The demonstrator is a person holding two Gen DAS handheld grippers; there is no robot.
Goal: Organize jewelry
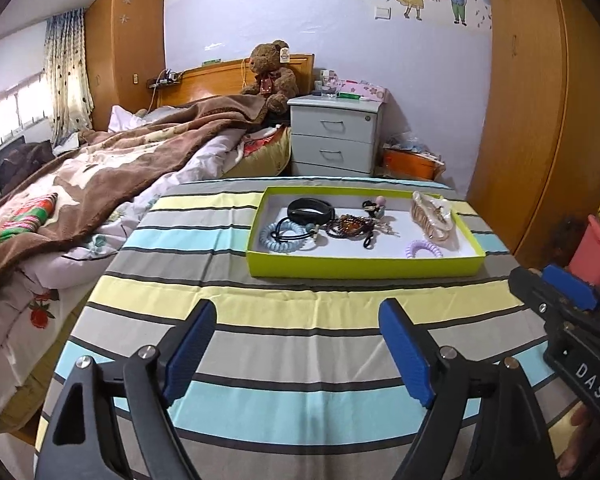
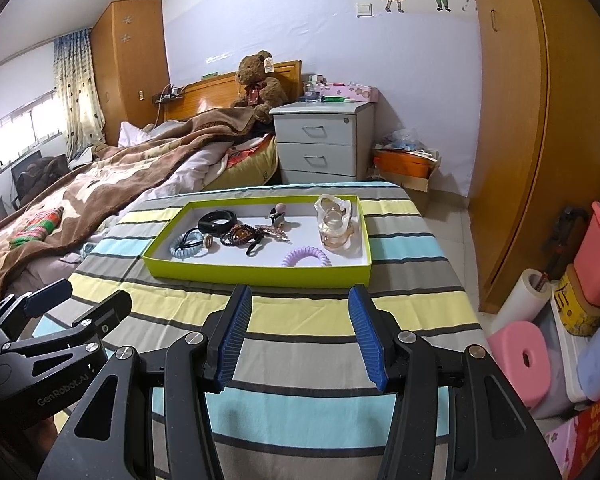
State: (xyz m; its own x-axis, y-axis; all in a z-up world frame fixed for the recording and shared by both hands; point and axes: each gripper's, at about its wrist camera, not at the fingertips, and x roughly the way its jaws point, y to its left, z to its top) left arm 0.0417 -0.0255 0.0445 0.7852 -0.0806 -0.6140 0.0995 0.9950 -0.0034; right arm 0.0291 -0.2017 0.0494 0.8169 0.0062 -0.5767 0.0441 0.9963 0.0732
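Note:
A lime-green tray (image 1: 364, 268) (image 2: 256, 274) with a white floor sits on the striped tablecloth. It holds a black band (image 1: 310, 208) (image 2: 217, 220), a light blue coil hair tie (image 1: 278, 236) (image 2: 184, 250), dark beaded bracelets (image 1: 350, 226) (image 2: 240, 236), a purple coil hair tie (image 1: 424, 249) (image 2: 306, 257) and a clear gold-trimmed piece (image 1: 434, 216) (image 2: 336, 226). My left gripper (image 1: 298, 336) is open and empty, short of the tray. My right gripper (image 2: 300, 320) is open and empty, just before the tray's near wall. Each gripper shows in the other's view, the right (image 1: 556, 296) and the left (image 2: 72, 300).
The table (image 1: 260, 344) (image 2: 300, 336) has a bed (image 1: 80, 184) to its left and a grey nightstand (image 1: 336, 136) behind. A wooden wardrobe (image 2: 540, 120) stands at right, with a pink stool (image 2: 520, 360), paper roll and boxes on the floor.

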